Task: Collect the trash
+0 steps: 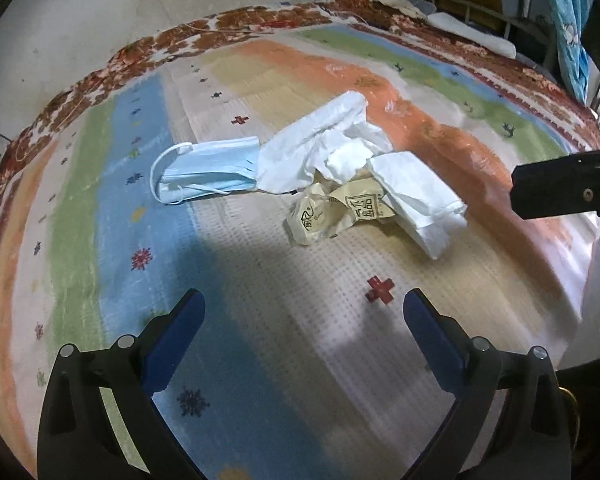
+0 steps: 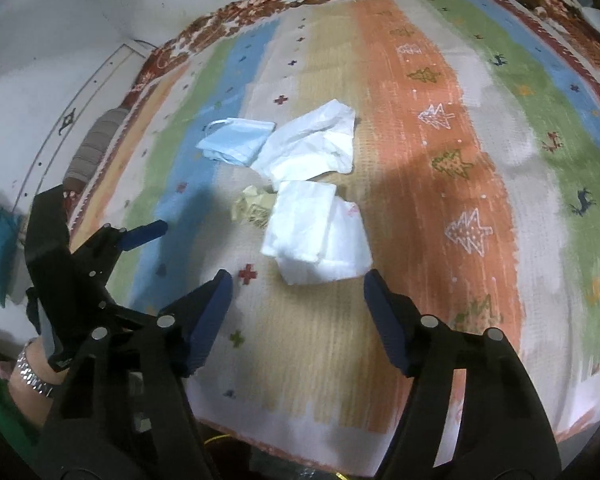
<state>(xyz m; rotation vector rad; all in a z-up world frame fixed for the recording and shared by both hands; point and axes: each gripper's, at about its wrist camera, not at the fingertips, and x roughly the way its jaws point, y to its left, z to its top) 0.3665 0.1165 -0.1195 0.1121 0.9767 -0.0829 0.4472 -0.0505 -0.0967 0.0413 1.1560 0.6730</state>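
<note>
A pile of trash lies on a striped rug (image 1: 260, 320). It holds a blue face mask (image 1: 208, 174), a crumpled white tissue (image 1: 320, 144), a folded white tissue (image 1: 420, 200) and a crumpled beige wrapper (image 1: 332, 212). My left gripper (image 1: 304, 316) is open and empty, short of the pile. My right gripper (image 2: 298, 296) is open and empty, its fingertips just short of the folded tissue (image 2: 316, 232). The mask (image 2: 236, 142), the crumpled tissue (image 2: 312, 144) and the wrapper (image 2: 254, 204) lie beyond. The left gripper also shows at the left of the right wrist view (image 2: 140, 236).
The rug (image 2: 440, 200) lies on a red floral blanket (image 1: 228, 24). A pale wall (image 1: 60, 20) stands behind. A metal bed frame (image 1: 480, 12) and blue cloth (image 1: 568, 20) are at the far right. The right gripper's body (image 1: 564, 188) reaches in from the right.
</note>
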